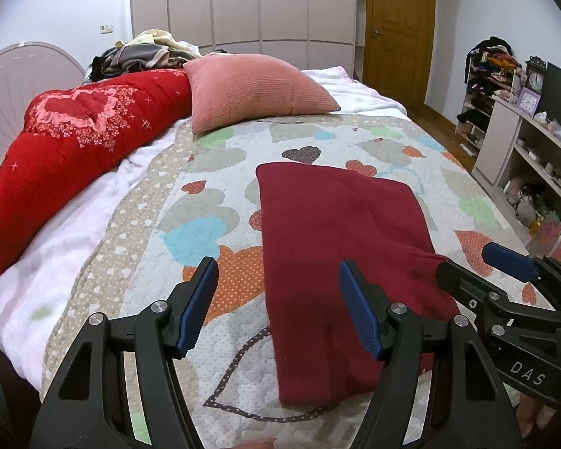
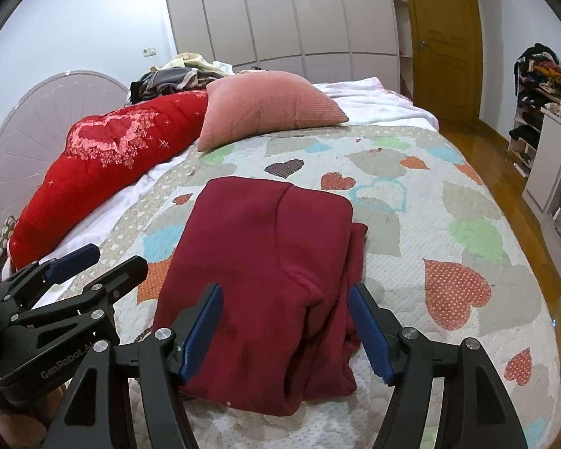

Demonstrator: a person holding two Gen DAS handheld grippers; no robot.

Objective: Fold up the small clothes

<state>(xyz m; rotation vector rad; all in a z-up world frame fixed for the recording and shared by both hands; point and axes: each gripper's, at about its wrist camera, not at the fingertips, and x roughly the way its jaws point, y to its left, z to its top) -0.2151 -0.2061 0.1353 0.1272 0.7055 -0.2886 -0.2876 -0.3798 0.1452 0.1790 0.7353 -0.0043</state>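
Maroon garment [image 2: 265, 277], one, lies folded on the heart quilt [image 2: 448, 224] beneath two spread, empty grippers, left gripper [image 1: 276, 307] and right gripper [image 2: 286, 327], one pink cushion [image 2: 269, 103] beyond.

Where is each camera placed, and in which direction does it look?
Left wrist view: sits on the left claw, looks down along its fingers at the dark red garment on the bed; the right claw enters at the right edge.
Right wrist view: sits on the right claw, looks at the same garment; the left claw enters at the left edge.
Shared: garment, heart quilt, pink pillow, wooden door.
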